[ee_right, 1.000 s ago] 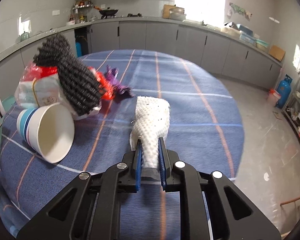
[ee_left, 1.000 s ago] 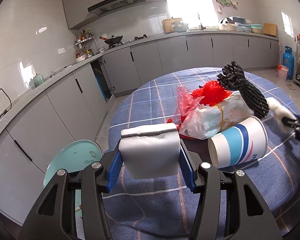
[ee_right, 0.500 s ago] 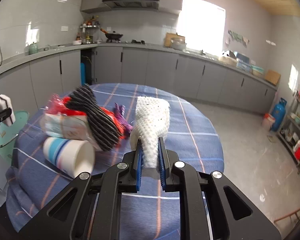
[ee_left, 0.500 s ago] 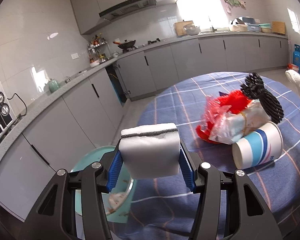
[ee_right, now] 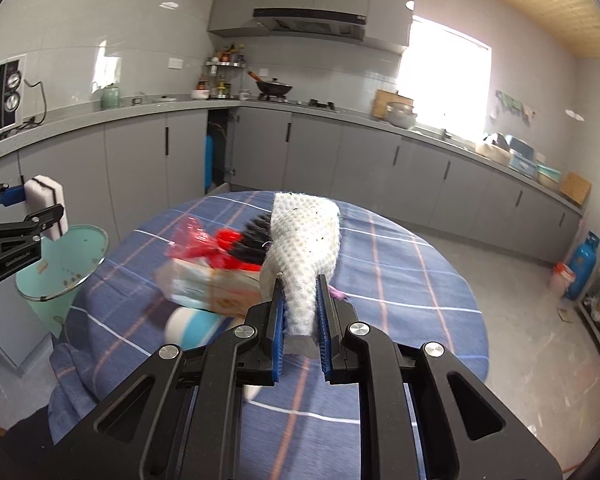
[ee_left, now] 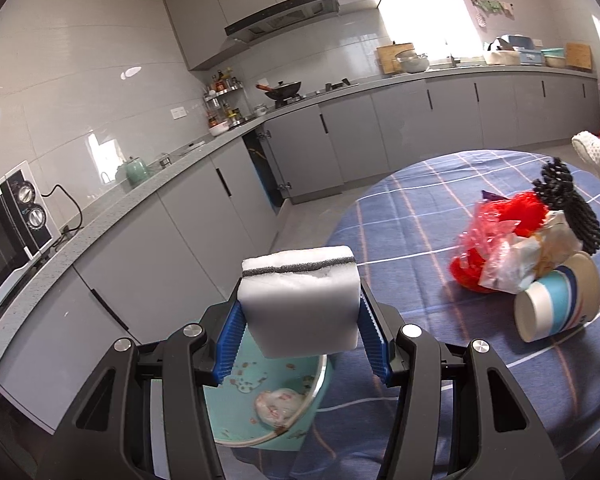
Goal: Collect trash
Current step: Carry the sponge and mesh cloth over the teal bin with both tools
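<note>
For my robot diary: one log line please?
left gripper: holds sponge over trash bin | right gripper: holds foam net

**Sponge over the bin**

My left gripper (ee_left: 300,320) has its blue pads (ee_left: 229,344) pressed against both sides of a white sponge (ee_left: 300,304) with a dark grey stripe along its top. Directly below the sponge sits a teal trash bin (ee_left: 296,412), just off the table's near-left edge, with a crumpled pale wad (ee_left: 278,402) lying inside. On the table (ee_left: 412,220), covered in a blue plaid cloth, a heap lies toward the right edge: a red plastic bag (ee_left: 488,236), a crumpled clear wrapper (ee_left: 516,260), a black foam net (ee_left: 572,204), and a blue-striped paper cup (ee_left: 556,300) tipped on its side. A white foam net (ee_left: 598,160) shows at the far right.
</note>
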The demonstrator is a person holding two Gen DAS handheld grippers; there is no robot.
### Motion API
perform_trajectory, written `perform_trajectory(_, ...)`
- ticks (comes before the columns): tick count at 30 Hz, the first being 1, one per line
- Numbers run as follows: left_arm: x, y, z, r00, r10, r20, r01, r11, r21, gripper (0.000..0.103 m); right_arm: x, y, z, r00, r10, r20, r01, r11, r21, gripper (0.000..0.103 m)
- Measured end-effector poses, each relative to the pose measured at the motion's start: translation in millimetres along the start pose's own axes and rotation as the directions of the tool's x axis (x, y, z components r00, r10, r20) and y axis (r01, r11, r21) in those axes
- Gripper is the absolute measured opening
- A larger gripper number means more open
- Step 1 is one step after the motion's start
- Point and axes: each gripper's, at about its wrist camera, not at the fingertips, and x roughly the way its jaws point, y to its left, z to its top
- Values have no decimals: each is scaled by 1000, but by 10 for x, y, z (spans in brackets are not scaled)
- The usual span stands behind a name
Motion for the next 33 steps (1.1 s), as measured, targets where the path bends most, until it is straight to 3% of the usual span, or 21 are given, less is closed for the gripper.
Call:
perform_trajectory(16,133,339,-87,998,61,-18,-61,998,-8,52,212,601,220,995,97,20,-95,992,-86,15)
perform_trajectory(33,407,879,-320,984,154,-87,-157,987,-36,52,505,1311,532,972,231,27,-225,962,-156,15)
